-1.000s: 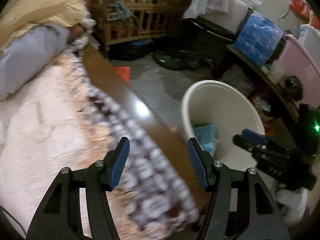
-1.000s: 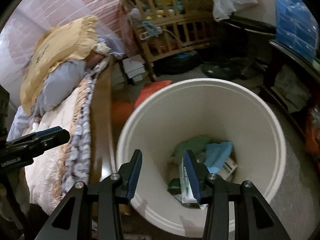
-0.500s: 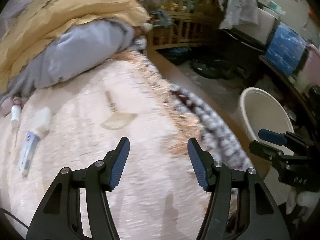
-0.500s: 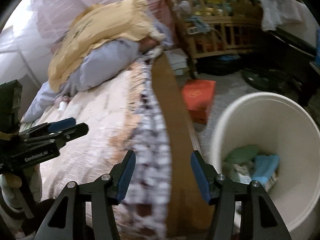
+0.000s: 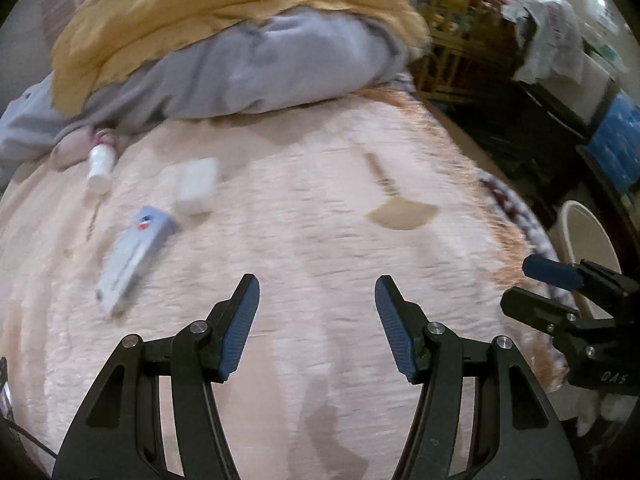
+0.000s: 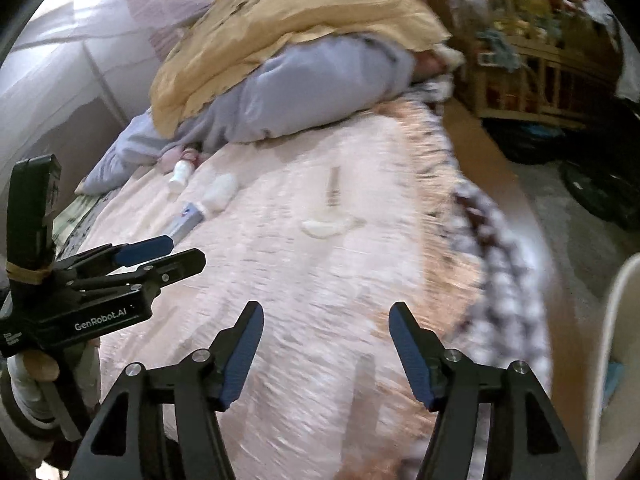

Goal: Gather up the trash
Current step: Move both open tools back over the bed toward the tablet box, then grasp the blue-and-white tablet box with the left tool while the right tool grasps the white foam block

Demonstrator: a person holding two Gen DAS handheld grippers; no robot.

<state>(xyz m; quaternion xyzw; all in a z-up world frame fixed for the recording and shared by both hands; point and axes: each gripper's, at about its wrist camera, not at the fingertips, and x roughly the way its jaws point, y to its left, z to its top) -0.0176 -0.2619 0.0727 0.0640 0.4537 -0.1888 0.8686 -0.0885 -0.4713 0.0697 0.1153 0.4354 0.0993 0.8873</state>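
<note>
Both tongs are empty over the pink bedspread (image 5: 320, 240), left gripper (image 5: 316, 322) spread, right gripper (image 6: 326, 350) opening, and the blue-grey tube (image 5: 134, 254) beside the white bottle (image 5: 100, 166) is best approached squarely.

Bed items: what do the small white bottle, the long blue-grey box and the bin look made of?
Small white bottle: likely plastic, smooth opaque shell. Long blue-grey box: probably printed cardboard, flat faces and square edges; blur leaves it open. Bin: looks like cream plastic, thin smooth rim, slight sheen.
</note>
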